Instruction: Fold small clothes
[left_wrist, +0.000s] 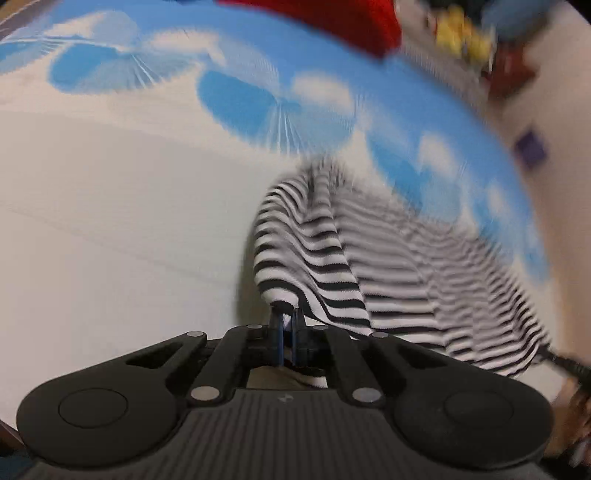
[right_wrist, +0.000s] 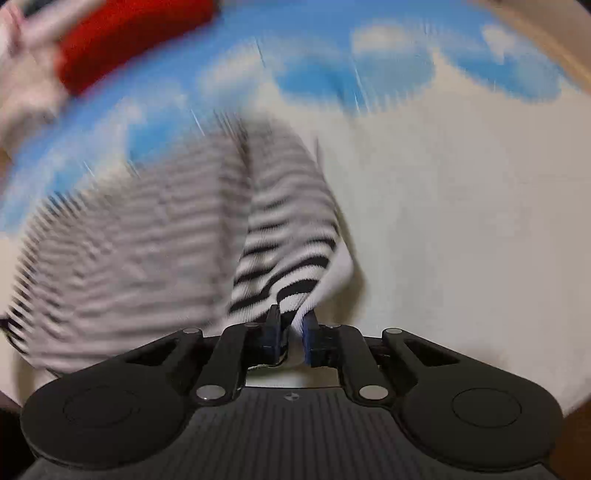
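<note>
A small black-and-white striped garment is stretched between both grippers above a white sheet with blue cloud print. My left gripper is shut on one corner of the cloth, which drapes away to the right. In the right wrist view, my right gripper is shut on the garment's white-edged corner, and the fabric hangs off to the left. Both views are motion-blurred.
A red cloth lies at the far edge of the sheet, also the red cloth at top left. Blurred yellow and dark items sit at the upper right. A hand shows at the lower right edge.
</note>
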